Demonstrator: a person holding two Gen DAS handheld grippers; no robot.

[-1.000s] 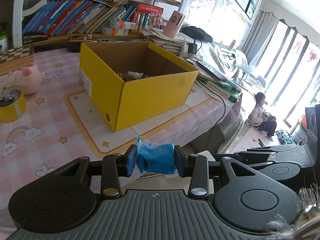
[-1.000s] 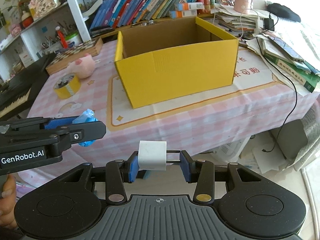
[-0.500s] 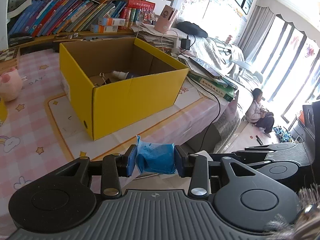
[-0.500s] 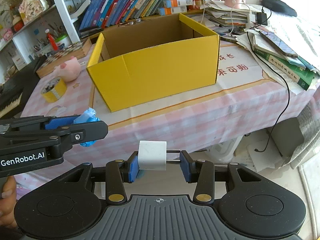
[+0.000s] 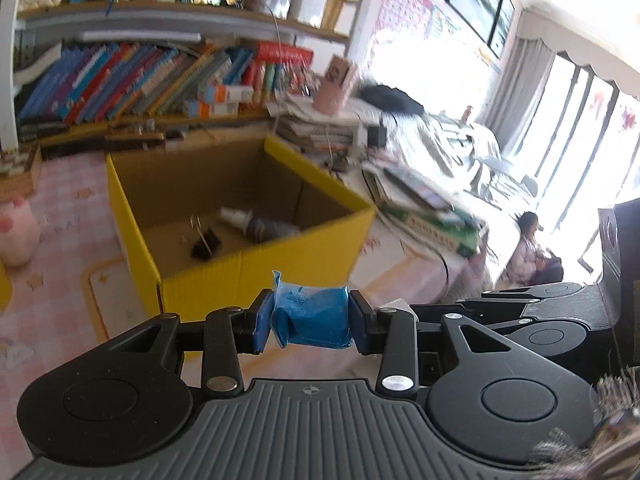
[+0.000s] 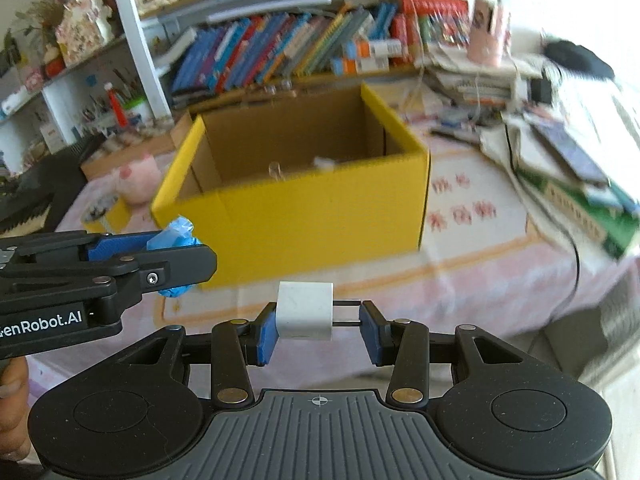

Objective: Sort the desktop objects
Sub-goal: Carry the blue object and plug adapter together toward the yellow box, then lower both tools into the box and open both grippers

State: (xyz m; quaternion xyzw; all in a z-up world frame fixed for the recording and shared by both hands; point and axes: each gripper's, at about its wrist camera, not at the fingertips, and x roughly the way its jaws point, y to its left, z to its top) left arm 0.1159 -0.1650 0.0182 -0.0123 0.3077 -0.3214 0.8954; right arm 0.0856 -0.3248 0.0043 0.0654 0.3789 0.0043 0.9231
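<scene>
While left gripper (image 5: 311, 323) pinches a blue packet (image 5: 314, 317) before the yellow box (image 5: 256, 276), only its view shows a clip (image 5: 204, 245) and bottle (image 5: 256, 225) inside. Right gripper (image 6: 319, 328) clamps a white block (image 6: 305, 311) by its prongs; box top open.

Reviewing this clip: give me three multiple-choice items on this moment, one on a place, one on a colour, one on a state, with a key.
1. Where does the binder clip lie?
A. inside the yellow box
B. on the bookshelf
C. on the green book

2. What colour is the packet in the left tool?
A. red
B. blue
C. white

3. How is the white block held in the right tool?
A. lying loose on the table
B. by its two prongs, body against the left pad
C. not held, tool empty

Key:
1 A, the binder clip sits on the yellow box floor.
2 B, the packet in the left tool is blue.
3 B, the white block in the right tool bridges to the right pad by thin prongs.
</scene>
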